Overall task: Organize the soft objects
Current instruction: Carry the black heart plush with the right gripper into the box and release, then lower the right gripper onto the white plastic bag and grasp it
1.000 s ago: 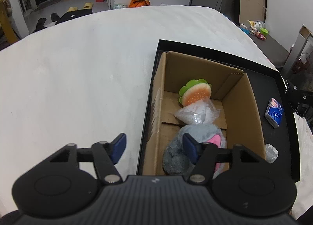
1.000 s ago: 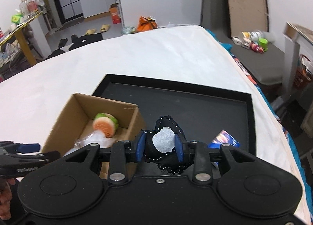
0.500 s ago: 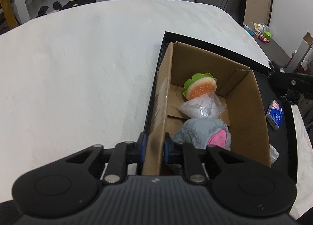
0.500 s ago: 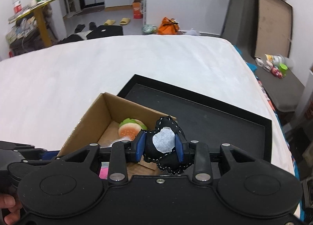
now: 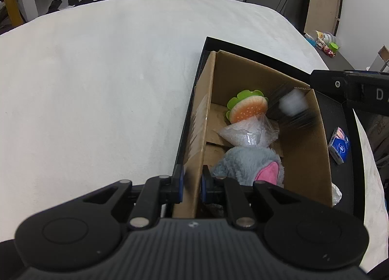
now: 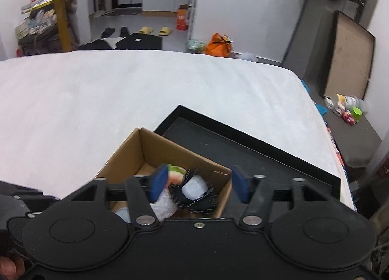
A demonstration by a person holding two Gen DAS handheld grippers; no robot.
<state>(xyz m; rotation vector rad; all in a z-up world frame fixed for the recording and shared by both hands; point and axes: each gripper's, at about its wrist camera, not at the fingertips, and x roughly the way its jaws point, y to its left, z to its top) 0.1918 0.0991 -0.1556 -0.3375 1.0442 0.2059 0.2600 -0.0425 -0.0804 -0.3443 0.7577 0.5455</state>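
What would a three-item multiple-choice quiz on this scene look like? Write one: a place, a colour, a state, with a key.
1. Where does the cardboard box stand?
A. in the black tray
B. on the floor
C. on a chair

2. What colour is the inside of the grey plush's ear?
A. yellow
B. pink
C. blue

3. What is the left gripper doing?
A. hanging open above the bed
B. holding the burger toy
C. clamping the box wall

Key: 1 A, the tray's rim frames the box. 2 B, a pink patch shows on the grey fur. 3 C, its blue pads press the near cardboard wall from both sides.
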